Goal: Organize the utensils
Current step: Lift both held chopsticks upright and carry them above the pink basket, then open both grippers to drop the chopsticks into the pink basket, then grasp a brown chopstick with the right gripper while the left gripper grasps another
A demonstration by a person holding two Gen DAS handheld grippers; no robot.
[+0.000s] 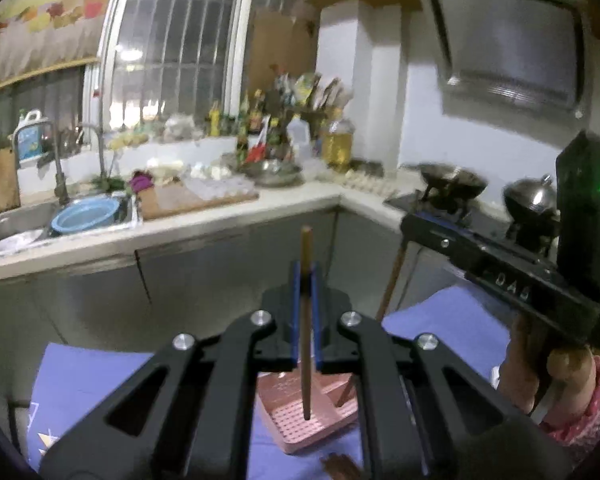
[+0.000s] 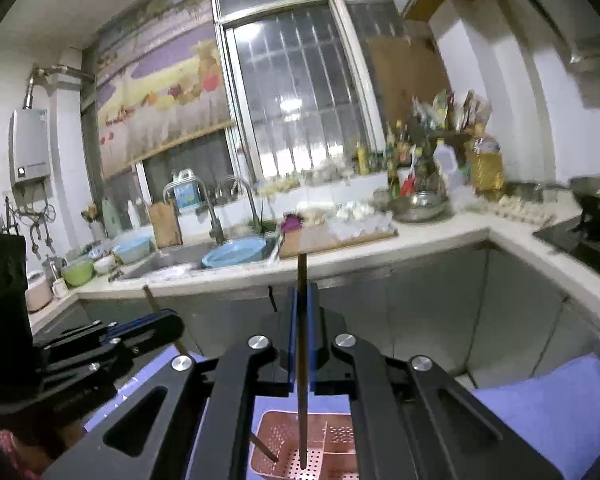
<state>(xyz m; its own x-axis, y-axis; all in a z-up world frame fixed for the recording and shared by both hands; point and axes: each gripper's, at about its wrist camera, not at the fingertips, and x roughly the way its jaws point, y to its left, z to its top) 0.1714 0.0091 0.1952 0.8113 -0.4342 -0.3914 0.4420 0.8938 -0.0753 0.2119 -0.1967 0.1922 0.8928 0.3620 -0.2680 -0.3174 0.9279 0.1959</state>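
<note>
One chopstick (image 1: 306,320) stands near upright, pinched partway along its length by the left gripper (image 1: 306,304), jaws closed tight on the shaft. Its top pokes above the blue pads, and its bottom tip hangs over the pink perforated holder (image 1: 320,420) that sits on the blue cloth (image 1: 80,380) below. In the left wrist view the tip appears to reach the holder's holed floor, though whether it touches I cannot tell.

Same story on the other side. A second chopstick (image 2: 302,360) is clamped in the right gripper (image 2: 303,344), jaws narrow and firmly on it, long axis up and down, lower end over the left-hand compartment of the holder (image 2: 276,424) as the right wrist view shows it. A divider splits that holder into sections.

So the holder lies straight below both sets of jaws, and each stick points down into it. The two grippers hang side by side, neither clearly nearer. My read: the sticks must stay vertical, each above a compartment. Tilt one and its tip could catch the rim or divider.

Behind, a kitchen bench (image 1: 220,224) with a sink (image 1: 16,224).
</note>
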